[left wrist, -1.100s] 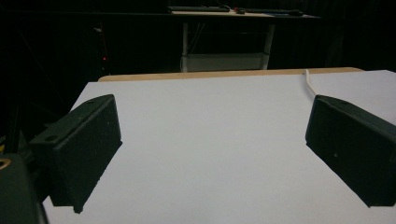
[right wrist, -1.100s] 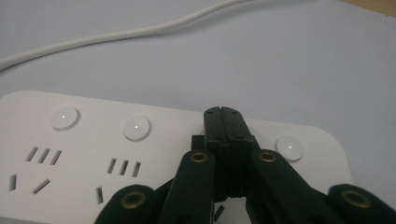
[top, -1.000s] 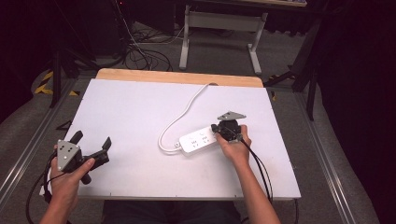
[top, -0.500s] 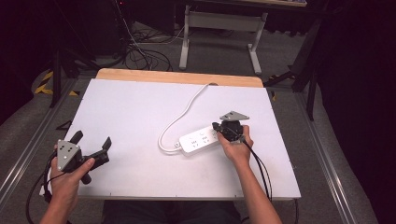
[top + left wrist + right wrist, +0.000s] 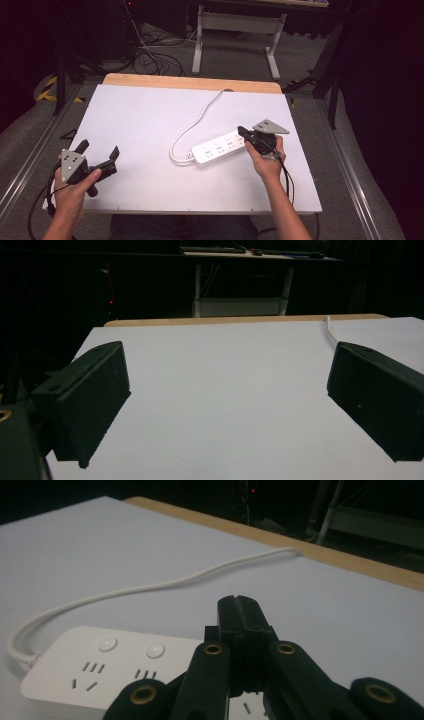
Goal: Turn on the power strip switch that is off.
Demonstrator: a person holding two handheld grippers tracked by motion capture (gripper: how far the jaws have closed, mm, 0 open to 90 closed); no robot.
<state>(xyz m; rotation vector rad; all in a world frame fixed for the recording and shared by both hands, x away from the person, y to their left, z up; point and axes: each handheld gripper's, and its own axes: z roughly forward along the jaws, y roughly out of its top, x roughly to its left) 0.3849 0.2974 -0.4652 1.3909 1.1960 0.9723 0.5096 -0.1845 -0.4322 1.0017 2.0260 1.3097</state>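
White board is covering the counter (image 5: 150, 115), with a strip of bare wood showing along its far edge and dark floor, cables and a metal stand lying beyond. Nearest the person, the left tongs (image 5: 98, 156) are hovering over the near left corner with jaws standing wide and nothing between them. Farther in, the right tongs (image 5: 243, 134) are sitting with jaws pressed together and gripping nothing, their tips just above the right end of the white power strip (image 5: 220, 148). That strip is lying flat right of the counter's middle, sockets and buttons facing up, its white cord (image 5: 197, 120) looping away over the far edge. No plug is sitting in any socket, so the work is looking barely begun. No containers are standing anywhere.
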